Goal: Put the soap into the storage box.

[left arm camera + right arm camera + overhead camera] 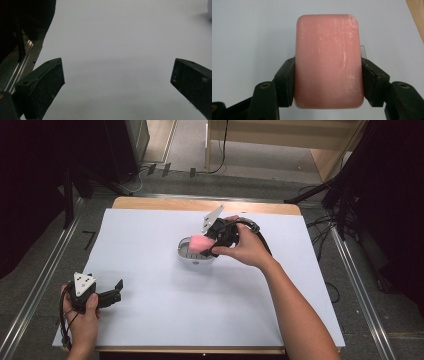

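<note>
The right gripper [209, 242] clamps a pink soap bar [201, 243] by its long sides just above a white soap dish [192, 259] at mid-bench [150, 245], while the left gripper [118, 290] rests wide open and unloaded near the bench's front-left corner.

free: white sheet [165, 310] bare L/front | block: soap dish [192, 257] ctr, under pink soap [201, 243]

Right claw [207, 245] clamped, left claw [116, 292] spread wide.
</note>
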Demonstrator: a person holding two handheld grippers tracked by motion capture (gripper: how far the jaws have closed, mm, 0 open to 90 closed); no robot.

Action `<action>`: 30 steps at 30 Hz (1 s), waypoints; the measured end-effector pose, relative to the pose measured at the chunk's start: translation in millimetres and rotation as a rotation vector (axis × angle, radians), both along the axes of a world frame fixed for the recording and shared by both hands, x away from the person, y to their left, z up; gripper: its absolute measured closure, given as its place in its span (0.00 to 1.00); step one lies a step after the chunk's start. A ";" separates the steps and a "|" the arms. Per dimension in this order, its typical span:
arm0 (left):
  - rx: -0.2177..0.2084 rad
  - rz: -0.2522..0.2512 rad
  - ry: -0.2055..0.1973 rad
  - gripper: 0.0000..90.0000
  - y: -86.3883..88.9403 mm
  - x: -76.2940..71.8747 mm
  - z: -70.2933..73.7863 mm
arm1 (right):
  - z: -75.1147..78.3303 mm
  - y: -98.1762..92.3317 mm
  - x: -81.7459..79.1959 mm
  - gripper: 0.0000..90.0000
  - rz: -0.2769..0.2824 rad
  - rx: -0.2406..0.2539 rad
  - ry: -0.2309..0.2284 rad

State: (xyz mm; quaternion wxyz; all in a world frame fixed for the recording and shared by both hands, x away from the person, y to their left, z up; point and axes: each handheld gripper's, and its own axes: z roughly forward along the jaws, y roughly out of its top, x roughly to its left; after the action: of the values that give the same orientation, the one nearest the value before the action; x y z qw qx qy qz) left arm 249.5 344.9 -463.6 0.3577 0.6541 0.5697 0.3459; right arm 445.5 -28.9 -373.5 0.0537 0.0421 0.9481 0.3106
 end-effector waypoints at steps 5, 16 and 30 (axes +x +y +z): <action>0.000 0.000 0.001 0.00 0.0 0.0 0.0 | -2.9 1.2 3.0 0.43 0.007 -0.001 0.005; 0.001 -0.004 -0.002 0.00 0.1 -0.1 0.0 | -17.8 14.3 11.5 0.43 0.042 -0.012 0.046; 0.002 -0.005 -0.002 0.00 -0.1 0.0 0.0 | -24.6 13.6 18.0 0.43 0.023 -0.030 0.069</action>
State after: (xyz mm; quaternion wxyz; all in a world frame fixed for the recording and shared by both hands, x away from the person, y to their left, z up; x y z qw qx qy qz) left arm 249.4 344.8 -463.6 0.3586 0.6554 0.5674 0.3461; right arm 463.4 -15.3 -398.1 0.0180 0.0411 0.9544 0.2952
